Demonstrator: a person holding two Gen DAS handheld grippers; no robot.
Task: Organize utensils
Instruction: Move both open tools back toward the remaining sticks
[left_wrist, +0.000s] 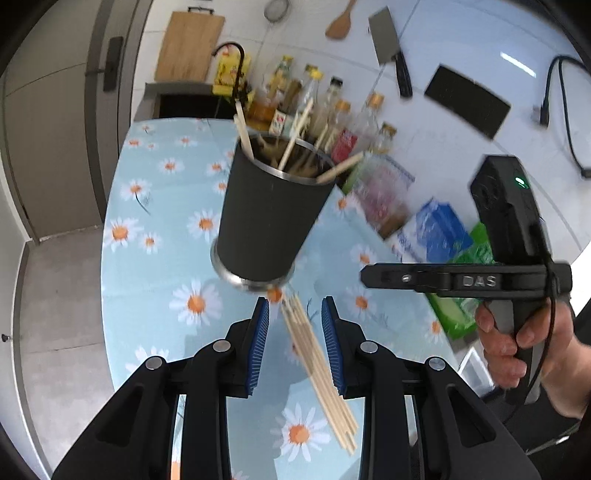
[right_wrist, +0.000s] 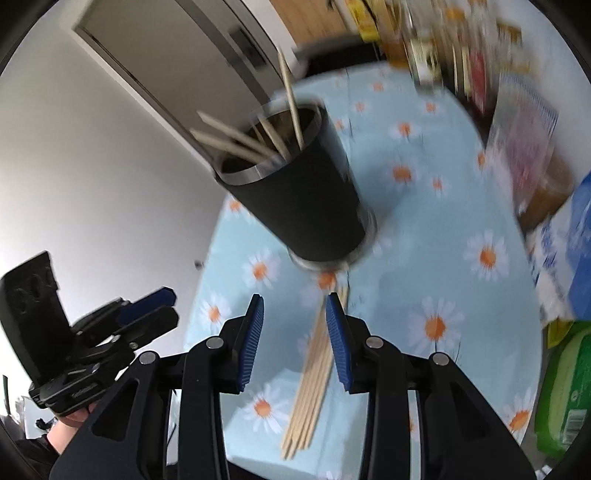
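A black cup with a steel rim (left_wrist: 271, 218) stands on the daisy tablecloth and holds several wooden chopsticks (left_wrist: 295, 144). It also shows in the right wrist view (right_wrist: 299, 195). A bundle of loose chopsticks (left_wrist: 319, 363) lies flat on the cloth in front of the cup, also seen in the right wrist view (right_wrist: 314, 384). My left gripper (left_wrist: 295, 310) is open and empty, hovering above the bundle. My right gripper (right_wrist: 295, 306) is open and empty, also above the bundle. The right gripper shows from the side in the left wrist view (left_wrist: 369, 275).
Bottles and jars (left_wrist: 325, 107) crowd the back of the table. Packets and a blue box (left_wrist: 436, 229) and a green pack (right_wrist: 565, 391) line the right side. The table's left edge (left_wrist: 107, 236) drops to the floor. A door stands at left.
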